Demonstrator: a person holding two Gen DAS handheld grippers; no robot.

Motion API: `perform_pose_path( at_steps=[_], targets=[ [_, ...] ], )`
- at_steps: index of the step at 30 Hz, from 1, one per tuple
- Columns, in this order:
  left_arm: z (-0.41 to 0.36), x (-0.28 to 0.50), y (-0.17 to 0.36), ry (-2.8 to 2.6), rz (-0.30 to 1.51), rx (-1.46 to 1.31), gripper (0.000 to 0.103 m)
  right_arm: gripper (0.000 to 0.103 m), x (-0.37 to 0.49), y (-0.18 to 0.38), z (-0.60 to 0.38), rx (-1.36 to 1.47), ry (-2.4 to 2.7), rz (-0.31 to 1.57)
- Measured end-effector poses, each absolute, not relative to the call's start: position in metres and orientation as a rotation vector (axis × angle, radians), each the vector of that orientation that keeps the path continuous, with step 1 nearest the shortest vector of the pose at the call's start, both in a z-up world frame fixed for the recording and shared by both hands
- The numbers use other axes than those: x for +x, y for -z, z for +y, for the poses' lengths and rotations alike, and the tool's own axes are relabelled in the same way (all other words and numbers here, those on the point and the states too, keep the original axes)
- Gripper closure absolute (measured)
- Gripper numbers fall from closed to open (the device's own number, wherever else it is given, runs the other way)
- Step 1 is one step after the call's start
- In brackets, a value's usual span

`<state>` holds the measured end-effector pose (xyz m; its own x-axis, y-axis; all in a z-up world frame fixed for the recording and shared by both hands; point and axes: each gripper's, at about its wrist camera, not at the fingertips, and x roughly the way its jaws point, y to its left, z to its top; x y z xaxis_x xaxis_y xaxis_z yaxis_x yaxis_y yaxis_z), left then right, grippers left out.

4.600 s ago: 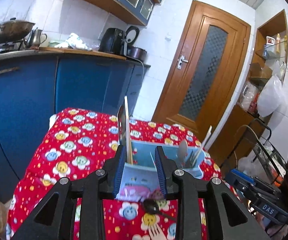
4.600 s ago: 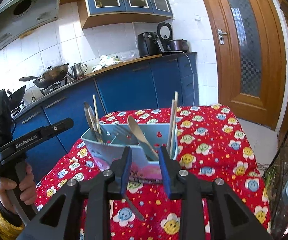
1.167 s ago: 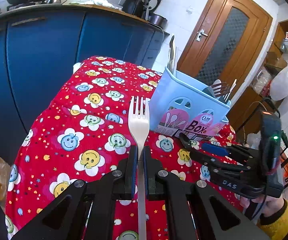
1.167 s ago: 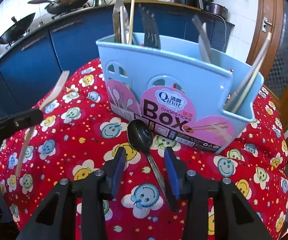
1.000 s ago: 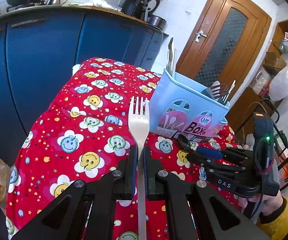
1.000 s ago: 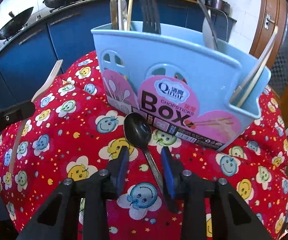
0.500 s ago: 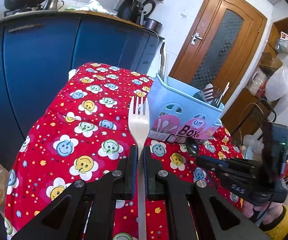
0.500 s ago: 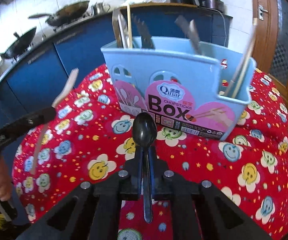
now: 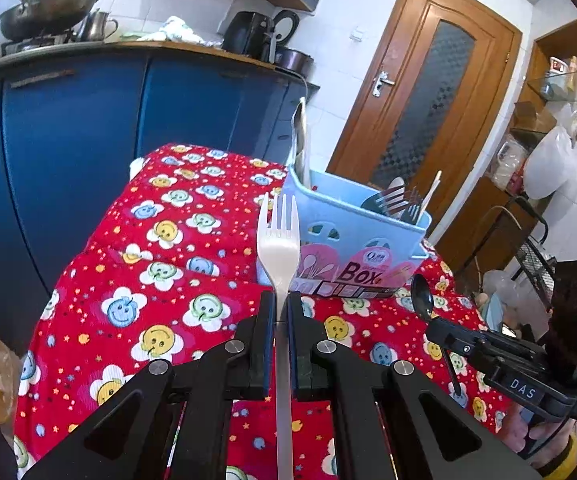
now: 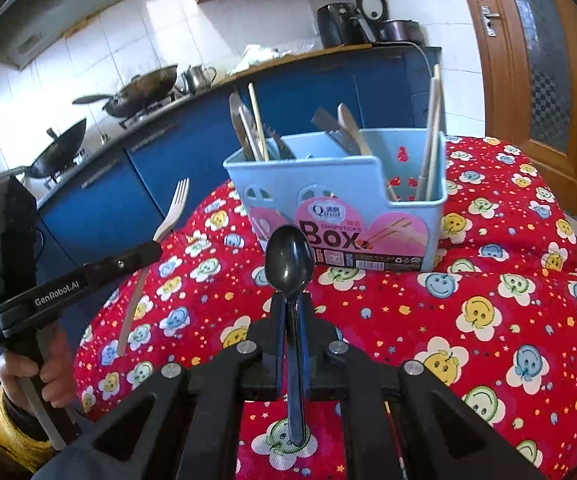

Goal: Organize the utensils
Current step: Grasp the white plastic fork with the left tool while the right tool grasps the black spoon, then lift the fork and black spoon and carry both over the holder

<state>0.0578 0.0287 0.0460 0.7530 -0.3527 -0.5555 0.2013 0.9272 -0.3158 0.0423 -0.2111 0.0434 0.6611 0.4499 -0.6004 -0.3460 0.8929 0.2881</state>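
The white fork (image 9: 279, 246) looks like thin plastic: light, a little springy, and smooth enough to swivel if squeezed at one narrow spot. It is held at the neck just below the head, which seems the sensible place, since the flat handle there gives the pads something broad to press on. The left gripper (image 9: 281, 312) has its fingers pressed together on that neck. The fork's long axis runs straight out along the fingers, tines pointing ahead and away, handle trailing back between them.

The black spoon (image 10: 289, 260) is likewise light plastic, glossy and probably slippery. The right gripper (image 10: 291, 312) pinches its stem just behind the bowl; the bowl points forward and up, the stem runs back toward the camera.

Ahead of both grippers stands the blue box (image 10: 340, 200) on the red flowered cloth (image 10: 488, 300), apart from both utensils. It already holds forks, knives and chopsticks standing upright. Judging by that, each utensil would need tipping handle-down to go in, and a light pinch may let it twist.
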Motion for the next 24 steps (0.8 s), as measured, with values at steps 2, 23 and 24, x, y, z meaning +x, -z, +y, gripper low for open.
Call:
perform_pose_path(
  at_steps=[2,23,24],
  targets=[
    [0.027,0.056,-0.051,0.313,0.635,-0.234,0.097,0.096,0.04,-0.048,-0.216,0.17,-0.445,0.699],
    [0.01,0.09,-0.102,0.366,0.459,-0.232,0.097,0.095,0.05,-0.092,-0.252,0.266,-0.397,0.516],
    [0.009,0.091,-0.103,0.368,0.454,-0.232,0.097,0.095,0.05,-0.093,-0.253,0.265,-0.394,0.51]
  ],
)
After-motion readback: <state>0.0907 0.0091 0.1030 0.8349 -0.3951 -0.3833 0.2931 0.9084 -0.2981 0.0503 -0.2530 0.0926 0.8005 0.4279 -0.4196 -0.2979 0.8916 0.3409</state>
